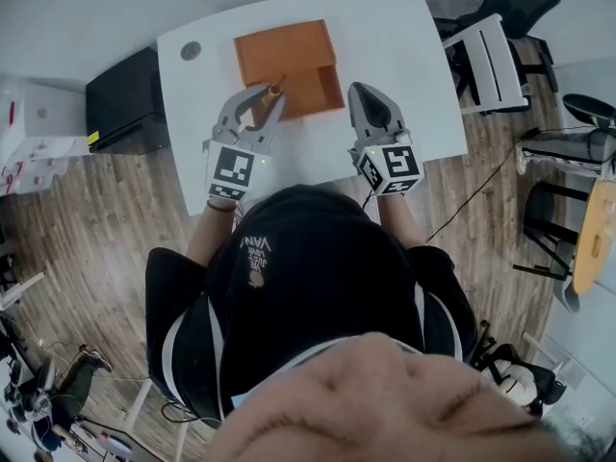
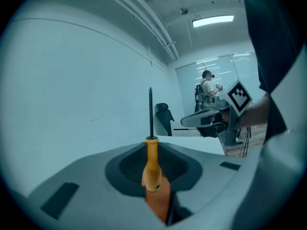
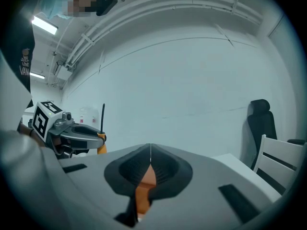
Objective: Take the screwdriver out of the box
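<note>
The person's black-clad head and shoulders [image 1: 308, 287] are filling the lower middle of the head view, with both arms reaching up the frame toward a white table [image 1: 404, 56]. The left gripper [image 1: 272, 96] is clamping the screwdriver [image 1: 277, 87] – in the left gripper view its yellow-orange handle [image 2: 152, 169] is sitting pinched between the two dark pads, standing upright, the thin black shaft rising toward the top of the frame. In the head view the tool is hovering over the lower-left corner of the orange box [image 1: 289, 61], which is lying open at the upper centre of the table. The right gripper [image 1: 360, 89] is sitting just right of the box's lower-right corner; its jaws are meeting at the tips with nothing between them, and only a sliver of the box [image 3: 144, 186] is showing below the closed tips. At the left of the right gripper view, the left gripper [image 3: 98, 139] is carrying the screwdriver [image 3: 103, 119] with its shaft pointing up. A grey disc [image 1: 191, 51] is lying at the table's upper-left corner – a black cabinet [image 1: 125, 99] is standing left of the table, a white chair [image 1: 486, 61] right of it.
</note>
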The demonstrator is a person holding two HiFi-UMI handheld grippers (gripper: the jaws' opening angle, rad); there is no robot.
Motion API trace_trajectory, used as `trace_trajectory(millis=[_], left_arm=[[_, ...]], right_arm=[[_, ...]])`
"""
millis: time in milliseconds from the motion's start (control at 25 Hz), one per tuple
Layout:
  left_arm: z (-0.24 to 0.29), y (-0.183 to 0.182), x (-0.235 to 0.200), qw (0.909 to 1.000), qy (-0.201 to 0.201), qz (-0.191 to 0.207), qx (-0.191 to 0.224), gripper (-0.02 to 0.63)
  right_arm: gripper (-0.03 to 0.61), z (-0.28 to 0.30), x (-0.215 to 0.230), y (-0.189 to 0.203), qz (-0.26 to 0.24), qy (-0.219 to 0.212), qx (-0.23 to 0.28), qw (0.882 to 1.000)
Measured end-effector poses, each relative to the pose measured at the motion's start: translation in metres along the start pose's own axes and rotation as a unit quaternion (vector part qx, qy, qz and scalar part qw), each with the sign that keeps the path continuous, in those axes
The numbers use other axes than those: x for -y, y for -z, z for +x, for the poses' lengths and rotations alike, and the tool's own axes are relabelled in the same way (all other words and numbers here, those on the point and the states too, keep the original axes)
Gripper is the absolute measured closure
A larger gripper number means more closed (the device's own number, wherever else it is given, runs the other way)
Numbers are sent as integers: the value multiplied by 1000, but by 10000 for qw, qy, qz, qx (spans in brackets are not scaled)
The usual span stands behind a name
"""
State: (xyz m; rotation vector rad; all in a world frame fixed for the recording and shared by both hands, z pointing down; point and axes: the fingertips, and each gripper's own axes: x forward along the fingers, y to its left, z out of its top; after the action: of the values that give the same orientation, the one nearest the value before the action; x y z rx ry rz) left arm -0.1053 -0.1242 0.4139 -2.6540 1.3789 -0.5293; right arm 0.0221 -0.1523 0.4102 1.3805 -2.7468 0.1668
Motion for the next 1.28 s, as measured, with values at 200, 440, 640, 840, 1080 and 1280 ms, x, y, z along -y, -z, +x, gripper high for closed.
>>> trace_trajectory(millis=[200, 440, 640, 840, 1080, 1280], left_arm=[[-12, 2, -1, 9997, -65, -214, 85, 537], [-26, 8, -9, 9981, -187, -563, 162, 537], [-34, 11, -19, 9964, -337, -757, 172, 537], [-39, 14, -23, 9942, -436, -966, 182, 537], [-41, 15, -23, 9921, -438, -1157, 213, 537], [-40, 16, -25, 9907, -443, -1267, 232, 538]], right_arm=[[566, 3, -6, -2, -9, -81, 8, 10000], [566, 4, -11, 0, -7, -114, -13, 9999], [566, 5, -12, 1, 6, -161, -47, 9999], [566, 6, -14, 2, 0, -196, -51, 9998], [566, 6, -15, 4, 3, -223, -93, 9997], [566, 7, -15, 7, -9, -255, -162, 9995]])
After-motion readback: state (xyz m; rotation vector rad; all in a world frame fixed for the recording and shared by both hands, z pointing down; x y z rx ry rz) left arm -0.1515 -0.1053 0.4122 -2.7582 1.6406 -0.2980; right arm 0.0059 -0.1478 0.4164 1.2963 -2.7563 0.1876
